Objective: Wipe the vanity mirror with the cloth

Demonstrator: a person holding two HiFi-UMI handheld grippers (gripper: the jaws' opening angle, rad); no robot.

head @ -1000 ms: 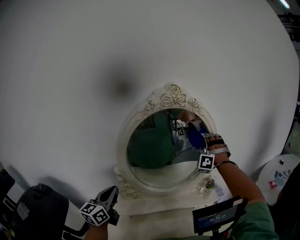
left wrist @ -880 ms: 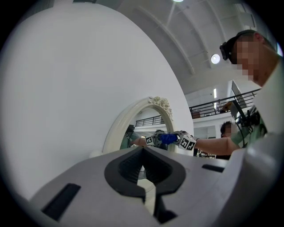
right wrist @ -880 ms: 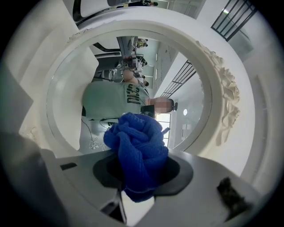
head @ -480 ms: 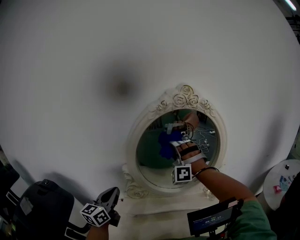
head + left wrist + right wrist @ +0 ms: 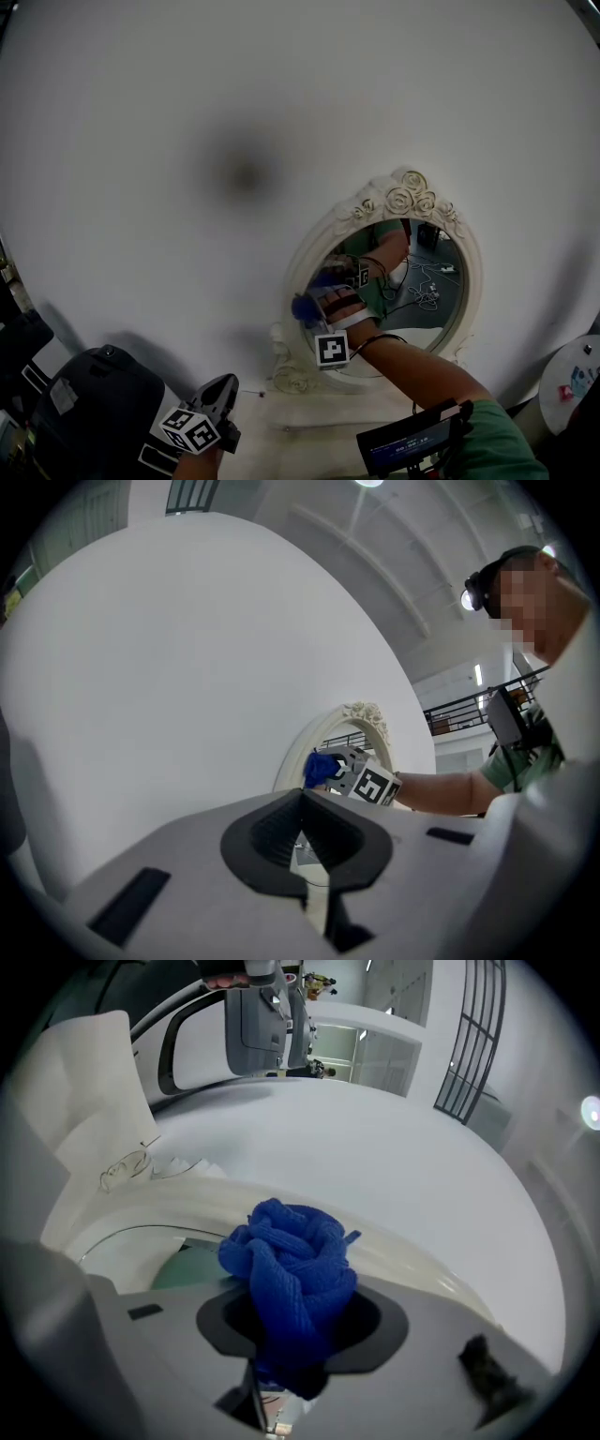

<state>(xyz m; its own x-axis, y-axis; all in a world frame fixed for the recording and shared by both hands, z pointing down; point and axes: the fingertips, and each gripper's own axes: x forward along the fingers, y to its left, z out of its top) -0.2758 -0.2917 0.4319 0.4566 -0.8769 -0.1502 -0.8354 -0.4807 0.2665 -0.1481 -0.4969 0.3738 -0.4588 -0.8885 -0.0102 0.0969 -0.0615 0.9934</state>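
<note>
Two grippers show, and only one is working. At the far left the left gripper (image 5: pixel 221 394) hangs low, just where it was a second ago, its jaws closed together with nothing between them. Further right, the blue cloth (image 5: pixel 304 308) sits bunched in the right gripper (image 5: pixel 317 302), whose jaws are clamped tight on it. Within one second the cloth travels from the right side of the glass (image 5: pixel 436 300), through the middle, to the left rim of the vanity mirror (image 5: pixel 398 199), where it now presses. I judge that one sweep across the glass is done, and the upper right part probably wants another pass
</note>
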